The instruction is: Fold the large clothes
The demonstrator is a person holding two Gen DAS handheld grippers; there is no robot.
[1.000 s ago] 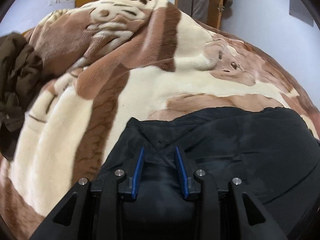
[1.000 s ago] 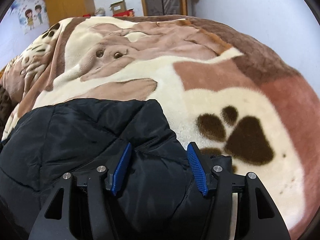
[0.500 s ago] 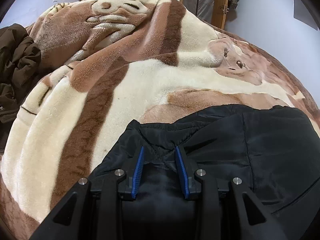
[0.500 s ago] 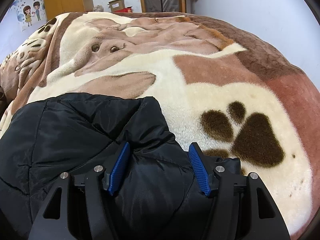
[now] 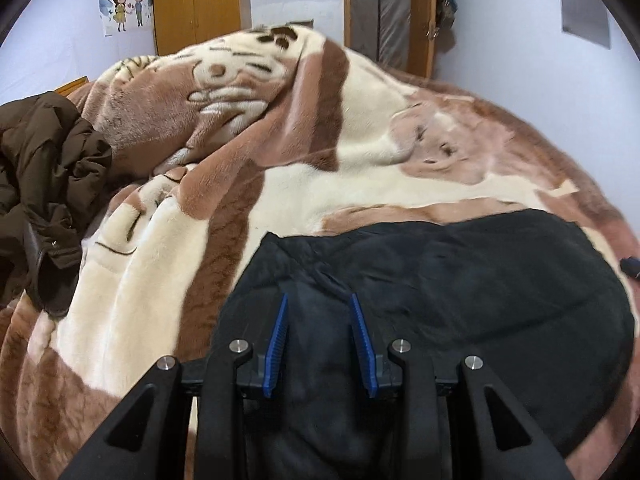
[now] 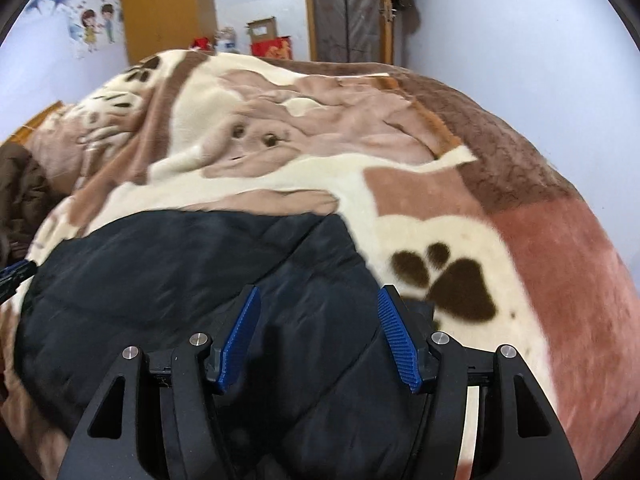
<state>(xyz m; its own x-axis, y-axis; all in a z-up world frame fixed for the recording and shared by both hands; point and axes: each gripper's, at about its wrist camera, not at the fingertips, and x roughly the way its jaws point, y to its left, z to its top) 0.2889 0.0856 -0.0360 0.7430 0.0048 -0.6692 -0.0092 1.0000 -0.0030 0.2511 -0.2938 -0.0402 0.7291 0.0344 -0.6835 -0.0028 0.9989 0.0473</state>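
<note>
A black padded jacket (image 5: 460, 280) lies folded on the brown and cream blanket (image 5: 340, 176); it also shows in the right wrist view (image 6: 180, 272). My left gripper (image 5: 319, 300) stands over the jacket's left end, its blue jaws apart with jacket fabric between them. My right gripper (image 6: 318, 292) stands over the jacket's right end, its blue jaws wide apart with fabric bulging between them. Whether either jaw presses the fabric cannot be told. The right gripper's tip shows at the far right of the left wrist view (image 5: 631, 266).
A dark brown coat (image 5: 44, 184) lies crumpled on the bed's left side. The blanket (image 6: 460, 208) covers the whole bed. A wooden wardrobe (image 5: 196, 4) and a door (image 6: 348, 12) stand behind, with boxes (image 6: 264, 40) on the floor.
Both grippers have pulled back and risen, so more of the room shows behind the bed. The jacket stays flat on the blanket. The jaw gaps look unchanged.
</note>
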